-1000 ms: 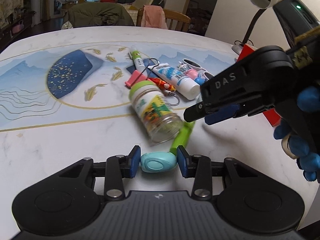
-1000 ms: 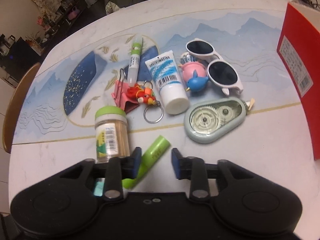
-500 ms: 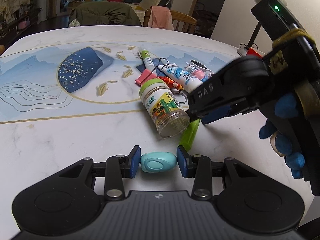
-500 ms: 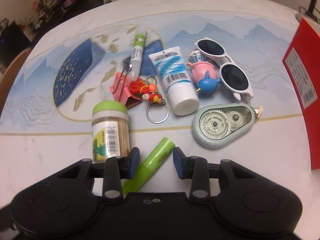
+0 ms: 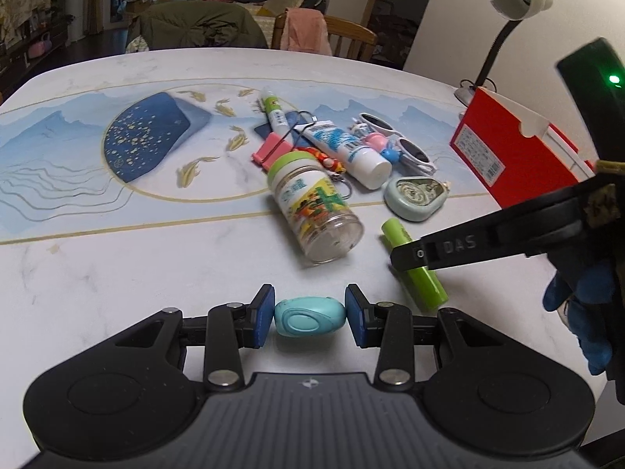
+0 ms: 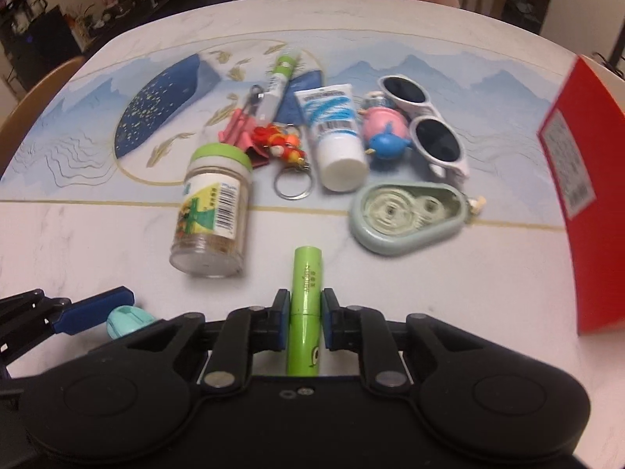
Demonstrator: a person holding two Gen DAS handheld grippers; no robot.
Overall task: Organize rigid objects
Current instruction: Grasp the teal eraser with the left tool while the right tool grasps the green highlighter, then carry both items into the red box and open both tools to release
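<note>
The left tongs grasp a small oval teal plastic object; the right tongs are closing around a slim lime-green plastic tube lying on the table.

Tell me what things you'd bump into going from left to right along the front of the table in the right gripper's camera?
Teal oval thing → toothpick jar → green tube → correction tape → red box.

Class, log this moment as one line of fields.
left gripper: shut on teal case | right gripper: closing on green tube | both on table
</note>
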